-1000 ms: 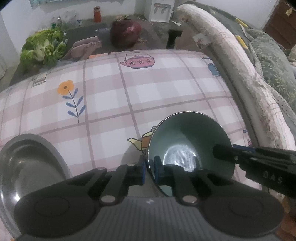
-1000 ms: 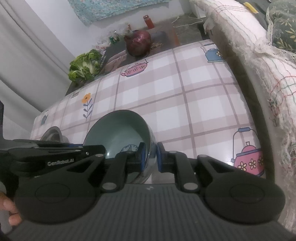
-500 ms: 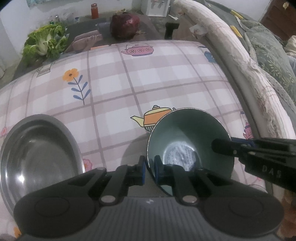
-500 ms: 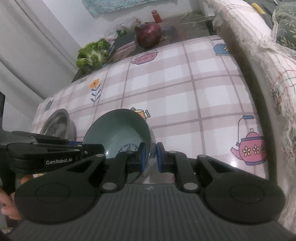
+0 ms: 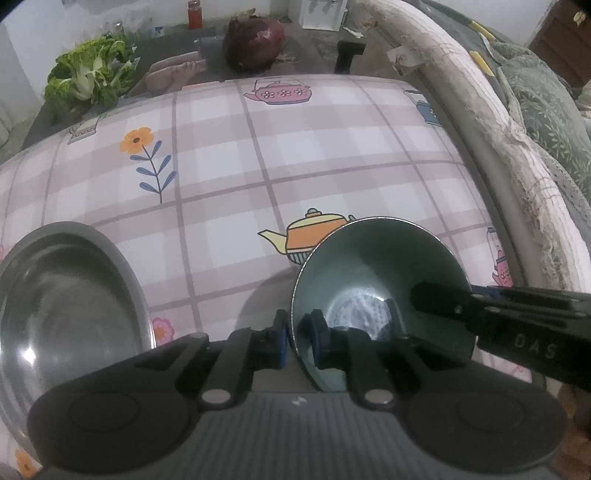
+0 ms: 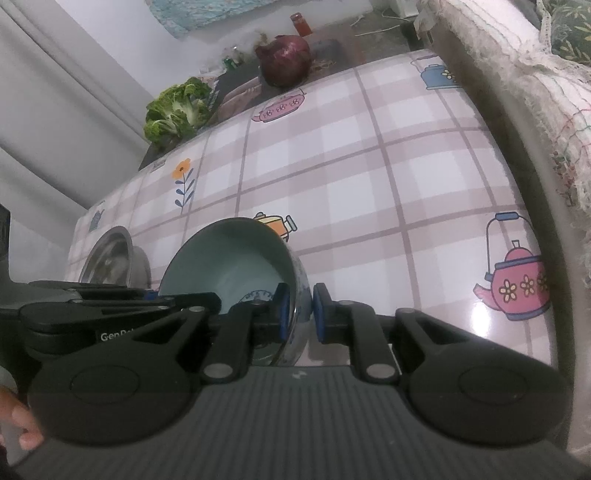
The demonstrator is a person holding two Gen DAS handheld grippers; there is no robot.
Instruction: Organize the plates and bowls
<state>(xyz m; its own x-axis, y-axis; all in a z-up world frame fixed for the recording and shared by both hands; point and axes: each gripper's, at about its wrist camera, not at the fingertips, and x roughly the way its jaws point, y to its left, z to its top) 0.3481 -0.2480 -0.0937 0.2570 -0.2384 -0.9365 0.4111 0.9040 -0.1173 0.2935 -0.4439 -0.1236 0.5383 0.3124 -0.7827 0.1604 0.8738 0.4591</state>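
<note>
A teal ceramic bowl (image 5: 376,266) with a patterned outside hangs tilted just above the checked tablecloth (image 5: 332,155). My left gripper (image 5: 298,341) pinches its near left rim, one pad inside and one outside. Its jaws are opening slightly, with the rim still between them. My right gripper (image 6: 300,317) has the bowl (image 6: 229,258) by the right wall in the same way, and its jaws are also opening a little. Each gripper shows in the other's view: the right gripper (image 5: 417,295) and the left gripper (image 6: 218,299). A steel dish (image 5: 66,295) lies to the left.
Leafy greens (image 5: 88,74), a dark red round vegetable (image 5: 255,40) and a red-lidded jar (image 5: 194,7) stand beyond the table's far edge. A padded, cloth-covered rail (image 5: 480,110) runs along the right side. The steel dish (image 6: 110,254) lies beside the left gripper. A person's fingers (image 6: 22,432) show at the lower left.
The bowl has drawn back over the cloth, uncovering the yellow teapot print, and more of the steel dish shows. Both pairs of pads stand slightly wider apart on the rim.
</note>
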